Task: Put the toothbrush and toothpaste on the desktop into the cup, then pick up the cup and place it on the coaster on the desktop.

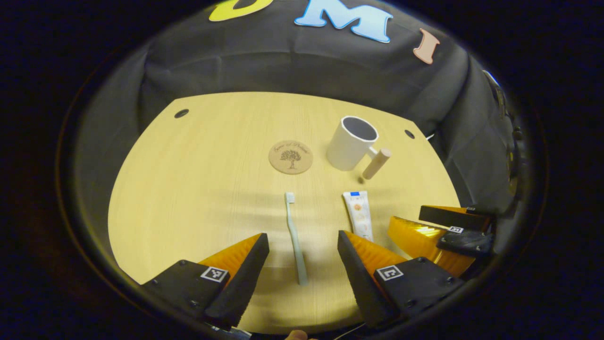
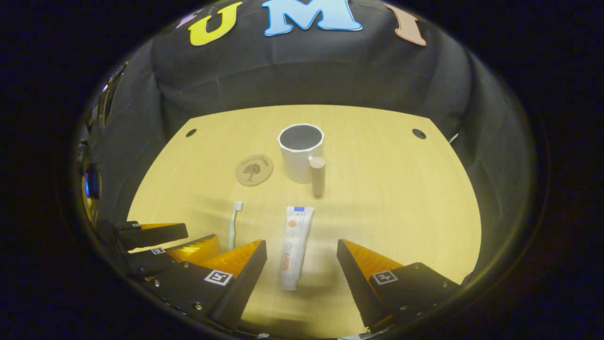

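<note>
Nothing done yet, by the look of it. Toothbrush [image 1: 296, 238] flat on desk [image 1: 198, 189], lying btwn the fingers of the left gripper [image 1: 302, 255], jaws wide open, not touching it. Toothpaste [image 2: 296, 245] flat too, just beside the brush, btwn the fingers of the right gripper [image 2: 302, 259], also open, no contact. Cup [image 2: 302, 151] upright and empty at back, handle toward camera. Coaster [image 2: 254, 169] bare, just beside cup. Left to do: grab both items, drop in cup, move cup onto coaster.
</note>
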`<action>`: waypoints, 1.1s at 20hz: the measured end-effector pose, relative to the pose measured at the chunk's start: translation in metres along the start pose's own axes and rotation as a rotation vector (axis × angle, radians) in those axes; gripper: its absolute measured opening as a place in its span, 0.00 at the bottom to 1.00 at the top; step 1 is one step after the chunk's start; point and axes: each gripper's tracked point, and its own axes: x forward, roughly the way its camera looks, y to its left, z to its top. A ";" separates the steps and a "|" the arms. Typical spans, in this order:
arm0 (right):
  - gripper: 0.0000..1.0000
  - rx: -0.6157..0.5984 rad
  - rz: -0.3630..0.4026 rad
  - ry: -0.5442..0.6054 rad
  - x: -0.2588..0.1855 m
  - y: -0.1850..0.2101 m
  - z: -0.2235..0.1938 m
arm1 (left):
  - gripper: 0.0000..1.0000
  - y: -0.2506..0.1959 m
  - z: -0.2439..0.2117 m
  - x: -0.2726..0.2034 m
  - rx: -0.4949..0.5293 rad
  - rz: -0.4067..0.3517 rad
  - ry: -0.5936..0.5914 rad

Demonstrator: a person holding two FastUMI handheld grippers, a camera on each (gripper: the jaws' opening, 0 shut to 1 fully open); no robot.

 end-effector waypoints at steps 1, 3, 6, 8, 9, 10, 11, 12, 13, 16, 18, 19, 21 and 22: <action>0.91 -0.003 0.000 0.016 0.004 0.001 -0.003 | 0.98 0.002 -0.004 0.003 -0.014 -0.001 0.017; 0.92 -0.014 -0.003 0.046 0.012 0.001 -0.009 | 0.98 0.005 -0.010 0.008 -0.038 0.001 0.047; 0.91 -0.022 -0.007 0.087 0.023 0.001 -0.014 | 0.98 0.011 -0.016 0.018 -0.058 0.017 0.090; 0.91 -0.013 -0.014 0.116 0.032 -0.002 -0.016 | 0.98 0.013 -0.021 0.026 -0.068 0.025 0.125; 0.91 -0.006 -0.018 0.133 0.038 -0.003 -0.018 | 0.98 0.014 -0.022 0.030 -0.074 0.030 0.141; 0.91 0.002 -0.022 0.149 0.042 -0.004 -0.019 | 0.98 0.016 -0.025 0.034 -0.080 0.040 0.160; 0.91 0.008 -0.025 0.166 0.047 -0.006 -0.020 | 0.98 0.019 -0.026 0.039 -0.085 0.051 0.177; 0.91 0.016 -0.026 0.183 0.050 -0.006 -0.020 | 0.98 0.021 -0.027 0.041 -0.090 0.062 0.192; 0.91 0.022 -0.027 0.198 0.054 -0.007 -0.023 | 0.98 0.024 -0.030 0.045 -0.092 0.069 0.208; 0.91 0.042 -0.034 0.251 0.062 -0.009 -0.029 | 0.98 0.027 -0.034 0.053 -0.099 0.094 0.254; 0.91 0.055 -0.030 0.287 0.068 -0.008 -0.032 | 0.98 0.029 -0.036 0.057 -0.097 0.107 0.280; 0.90 0.065 -0.023 0.306 0.070 -0.005 -0.033 | 0.98 0.029 -0.038 0.059 -0.097 0.114 0.293; 0.89 0.067 -0.032 0.328 0.073 -0.005 -0.033 | 0.98 0.031 -0.041 0.062 -0.103 0.123 0.315; 0.89 0.063 -0.036 0.339 0.074 -0.005 -0.035 | 0.98 0.035 -0.042 0.063 -0.104 0.134 0.325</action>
